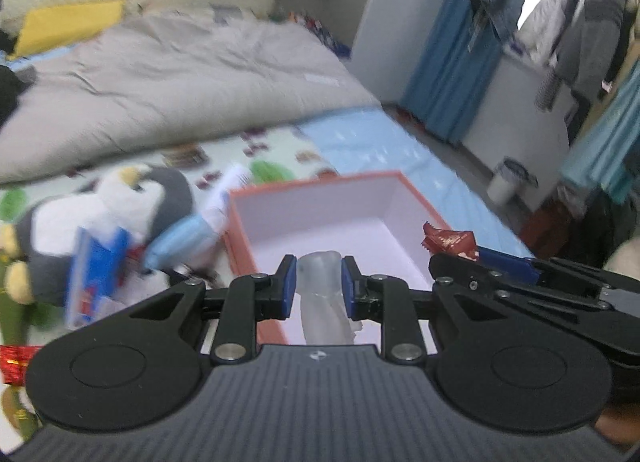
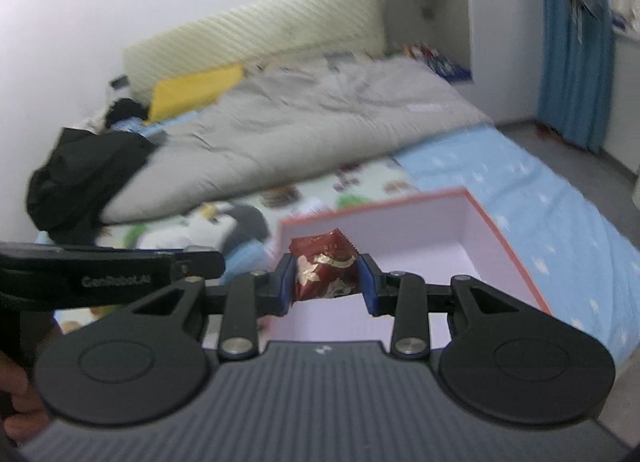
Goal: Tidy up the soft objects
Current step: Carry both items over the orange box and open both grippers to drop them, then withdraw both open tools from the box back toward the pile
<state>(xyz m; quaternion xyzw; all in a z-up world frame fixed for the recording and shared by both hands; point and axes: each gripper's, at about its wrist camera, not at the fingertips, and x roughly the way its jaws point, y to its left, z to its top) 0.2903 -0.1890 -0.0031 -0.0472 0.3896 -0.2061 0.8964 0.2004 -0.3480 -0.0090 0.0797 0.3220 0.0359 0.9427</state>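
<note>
Soft items in hand, one per tongs. Left tongs [image 1: 318, 282] pinch a translucent whitish soft roll, plastic-looking [image 1: 322, 302], blue pads pressed on both its sides; the roll hangs over the open pink-walled cardboard box with orange-red outer sides [image 1: 256, 214]. Right tongs [image 2: 327, 282] pinch a crinkled dark-red foil snack packet with gold and white print [image 2: 326, 268], held over the same box [image 2: 492, 222]; print on the packet too blurred to read. In the left wrist view the right tongs enter from the right edge with the red packet [image 1: 450, 240] at their tip, just beside the box's right wall. In the right wrist view the left tongs' black arm [image 2: 112, 262] crosses from the left; white lettering on it reads roughly "GenRobot.AI", slightly blurred.

Box sits on a bed with a cartoon-patterned sheet [image 1: 280, 150]. Left of the box: grey-and-white plush penguin with yellow beak [image 1: 120, 202], a blue-and-white packet [image 1: 96, 278] lying against it, writing unreadable, and a pale-blue soft pack [image 1: 180, 242] touching the box's left corner. Rumpled grey duvet [image 1: 180, 70] behind, yellow pillow [image 1: 68, 26] by the cream headboard. Black garment [image 2: 80, 178] at the duvet's left edge in the right wrist view. Blue curtain [image 1: 460, 54] at far right.
</note>
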